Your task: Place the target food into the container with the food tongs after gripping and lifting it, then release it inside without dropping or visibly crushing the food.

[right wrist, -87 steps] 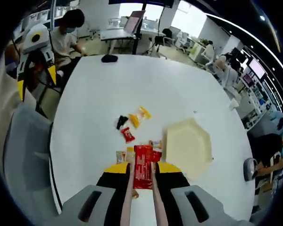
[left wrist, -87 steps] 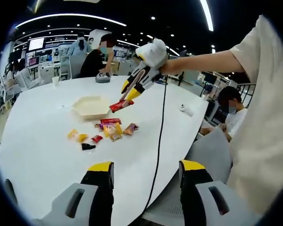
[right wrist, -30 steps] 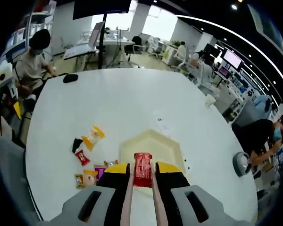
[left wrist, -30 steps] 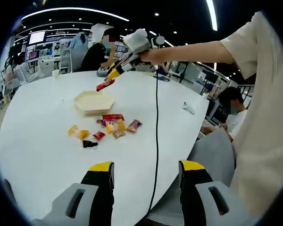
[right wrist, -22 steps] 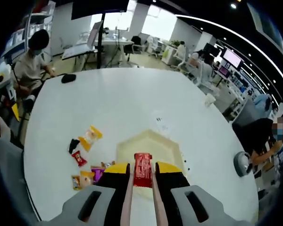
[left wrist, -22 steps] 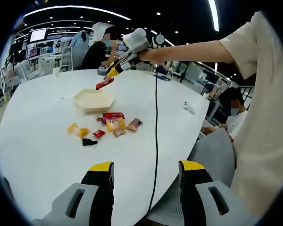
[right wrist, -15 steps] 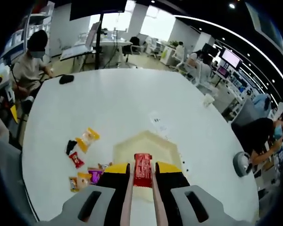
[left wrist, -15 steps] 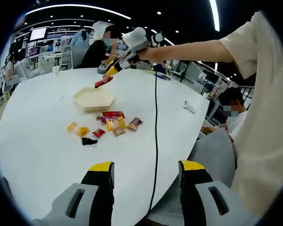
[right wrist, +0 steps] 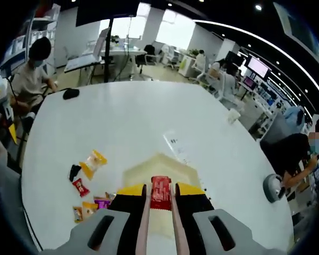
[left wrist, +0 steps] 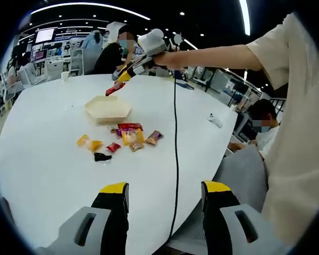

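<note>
Left gripper (left wrist: 162, 196): grey plastic body, black fingers (left wrist: 115, 212) with yellow tips. Right gripper (right wrist: 160, 199): matching build; white housing, black cable (left wrist: 175, 133) trailing. Person is wearing a cream short sleeve (left wrist: 279, 48).

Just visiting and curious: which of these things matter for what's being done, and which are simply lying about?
In the job:
right gripper
red snack packet
cream container

Lying about:
loose snack packets
black packet
paper slip
left gripper, open

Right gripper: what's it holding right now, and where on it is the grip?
The right gripper holds a red snack packet, pinched by its near end between the jaws; the far end sticks out above the cream container.
</note>
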A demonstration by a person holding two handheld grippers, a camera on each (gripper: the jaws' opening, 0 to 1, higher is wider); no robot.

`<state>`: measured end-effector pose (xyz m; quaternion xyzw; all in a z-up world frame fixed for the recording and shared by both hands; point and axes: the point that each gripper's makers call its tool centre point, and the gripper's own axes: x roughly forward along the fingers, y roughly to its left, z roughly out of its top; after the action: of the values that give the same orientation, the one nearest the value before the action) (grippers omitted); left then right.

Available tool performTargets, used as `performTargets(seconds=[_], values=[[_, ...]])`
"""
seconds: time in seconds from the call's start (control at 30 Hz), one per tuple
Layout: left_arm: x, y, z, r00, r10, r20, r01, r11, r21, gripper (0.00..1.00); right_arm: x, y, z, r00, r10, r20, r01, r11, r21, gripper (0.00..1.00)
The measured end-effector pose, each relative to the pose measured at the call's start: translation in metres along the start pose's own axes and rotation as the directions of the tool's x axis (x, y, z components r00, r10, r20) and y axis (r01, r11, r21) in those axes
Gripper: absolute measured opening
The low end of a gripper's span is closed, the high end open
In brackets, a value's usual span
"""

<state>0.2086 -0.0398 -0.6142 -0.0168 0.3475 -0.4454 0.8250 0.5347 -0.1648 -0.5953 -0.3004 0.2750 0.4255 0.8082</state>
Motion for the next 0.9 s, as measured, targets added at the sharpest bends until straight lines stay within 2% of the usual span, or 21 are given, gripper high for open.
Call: performTargets(seconds=[0.23,0.43,0.57,0.67,0.9], values=[[0.001,0.001,0.001,1.0,0.0,0.001,0.0,1.0,0.0,0.54,-0.003,-0.003,0.007,0.999,-0.019,0.026,0.019,1.0,0.004,0.21],[0.001,0.001,0.001,1.0,-0.001,0.001,0.001,1.0,-0.002,0.54,-0.003,-0.005,0.007,0.999,-0.019,0.028,0.019,1.0,0.003,0.21],[0.002,0.0,-0.001,1.0,-0.004,0.001,0.004,1.0,-0.004,0.54,0.002,0.003,-0.005,1.0,0.0,0.005,0.0,1.0,0.008,0.22],[0.003,0.0,-0.002,1.0,-0.006,0.0,0.006,1.0,-0.005,0.54,0.012,0.01,-0.024,0.999,0.018,-0.035,-0.017,0.999,0.031,0.22],[0.004,0.005,-0.006,1.0,-0.002,-0.01,0.002,1.0,-0.02,0.54,0.029,0.019,-0.052,0.996,0.037,-0.075,-0.031,0.997,0.077,0.22]])
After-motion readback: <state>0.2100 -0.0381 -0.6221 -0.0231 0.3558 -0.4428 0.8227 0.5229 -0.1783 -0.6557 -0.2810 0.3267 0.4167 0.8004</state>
